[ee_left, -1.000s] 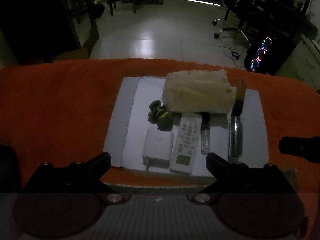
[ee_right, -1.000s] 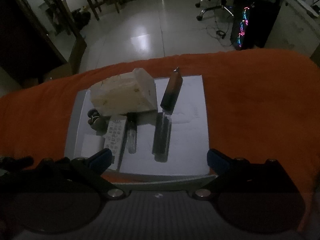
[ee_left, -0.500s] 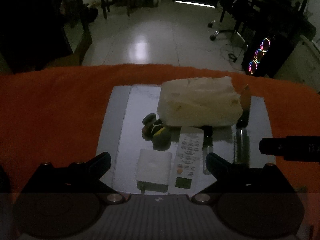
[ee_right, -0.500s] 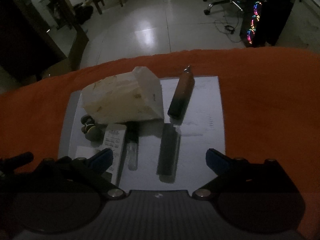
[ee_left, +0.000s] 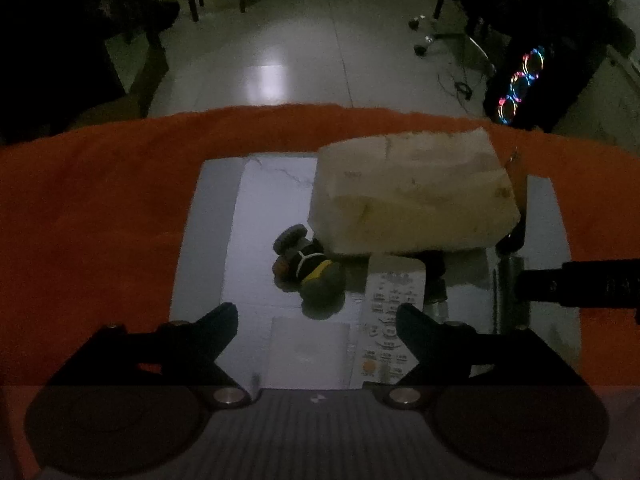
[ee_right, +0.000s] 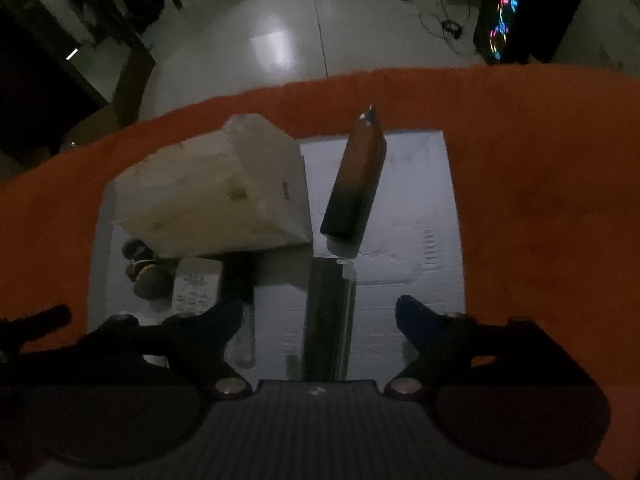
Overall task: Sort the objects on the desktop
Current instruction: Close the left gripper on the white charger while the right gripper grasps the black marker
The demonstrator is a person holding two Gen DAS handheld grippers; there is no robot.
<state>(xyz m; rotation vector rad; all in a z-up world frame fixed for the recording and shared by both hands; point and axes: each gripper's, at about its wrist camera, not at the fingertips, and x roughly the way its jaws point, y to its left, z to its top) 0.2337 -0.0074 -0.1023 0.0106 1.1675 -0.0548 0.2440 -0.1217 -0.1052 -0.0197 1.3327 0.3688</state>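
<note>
Both grippers are spread wide and hold nothing. Left gripper (ee_left: 316, 316) hangs over the near edge of a pale grey mat (ee_left: 208, 216) that lies on an orange cloth (ee_left: 88, 208); between its fingertips sits a white square adapter (ee_left: 310, 350), close to the mat's near edge. Just right of the adapter lies a white remote control (ee_left: 390, 308), long axis running from near to far, partly behind the right finger. A small dark toy figure (ee_left: 310, 268) with a yellow band lies just beyond the adapter, left of the remote's far end.

Right gripper (ee_right: 320, 312) hovers over the same near edge, further to the right. Straight between its fingers lies a dark flat bar (ee_right: 328, 312), pointing away from the camera. Left of that, a slim clear tube with a dark cap (ee_right: 245, 320) lies partly behind the left finger. The remote (ee_right: 196, 284) and the toy figure (ee_right: 146, 272) show at the left of this view. The right gripper's dark finger also enters the left wrist view from the right edge, above the mat.

Beyond the bar, a brown-to-black tapered case (ee_right: 356, 184) reaches toward the mat's far edge, its tip with a small metal piece. A large cream block (ee_right: 216, 188) fills the far-left part of the mat, its near face touching or overhanging the remote's far end; which one is unclear.

Past the cloth's far edge are a pale tiled floor (ee_left: 288, 52) and a computer tower with coloured fan lights (ee_left: 524, 84).
</note>
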